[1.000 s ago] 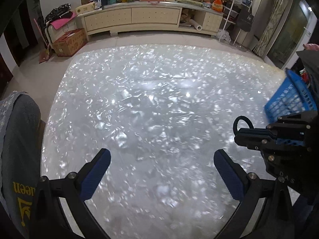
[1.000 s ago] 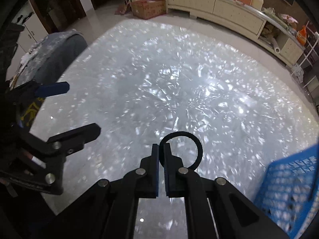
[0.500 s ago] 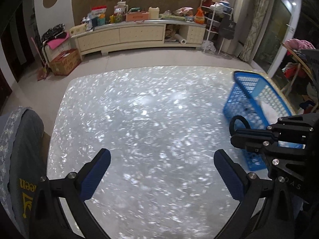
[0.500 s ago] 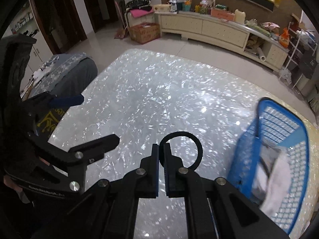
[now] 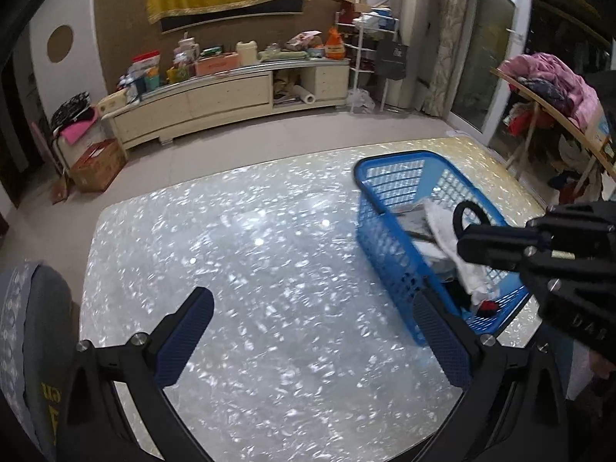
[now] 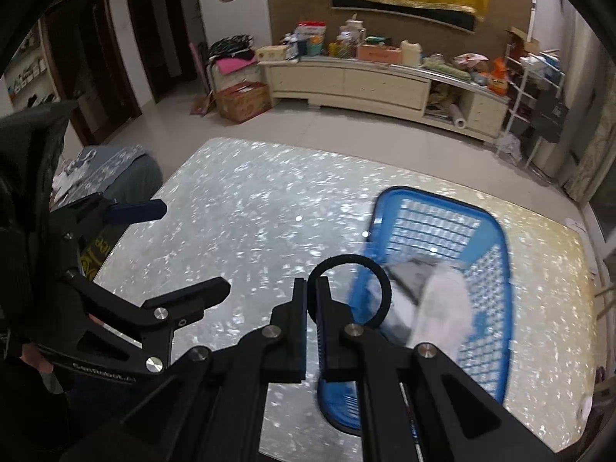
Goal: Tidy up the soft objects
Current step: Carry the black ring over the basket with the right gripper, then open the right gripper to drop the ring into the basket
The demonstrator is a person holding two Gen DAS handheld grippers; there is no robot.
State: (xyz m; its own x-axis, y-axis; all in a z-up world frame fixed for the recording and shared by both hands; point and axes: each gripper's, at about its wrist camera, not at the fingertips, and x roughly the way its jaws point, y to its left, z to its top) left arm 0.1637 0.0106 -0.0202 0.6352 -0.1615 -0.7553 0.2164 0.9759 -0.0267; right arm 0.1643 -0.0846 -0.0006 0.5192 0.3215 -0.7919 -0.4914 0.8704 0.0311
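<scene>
- The right gripper [image 6: 312,288] has its jaws pressed together on a black hair tie [image 6: 352,288], pinching the band at its left side so the loop stands up and out past the fingertips.
- Seen from the left wrist, the same hair tie [image 5: 467,217] sticks up from the tip of the right gripper [image 5: 462,246], in front of the open top of a blue basket [image 5: 389,161].
- The blue basket [image 6: 496,238] sits toward the right side of a glittering, pearly table [image 6: 250,208]; the held loop appears over its near left rim.
- Inside the basket lie a white cloth [image 6: 442,308] and a grey piece [image 6: 414,273], just to the right of the hair tie; from the left wrist, something dark and a bit of red show lower in it.
- The left gripper [image 5: 312,331] is spread wide, its blue-padded fingers [image 5: 184,338] apart with nothing between them, above bare tabletop to the left of the basket.
- A grey chair back [image 5: 27,331] with yellow lettering stands at the table's left edge.
</scene>
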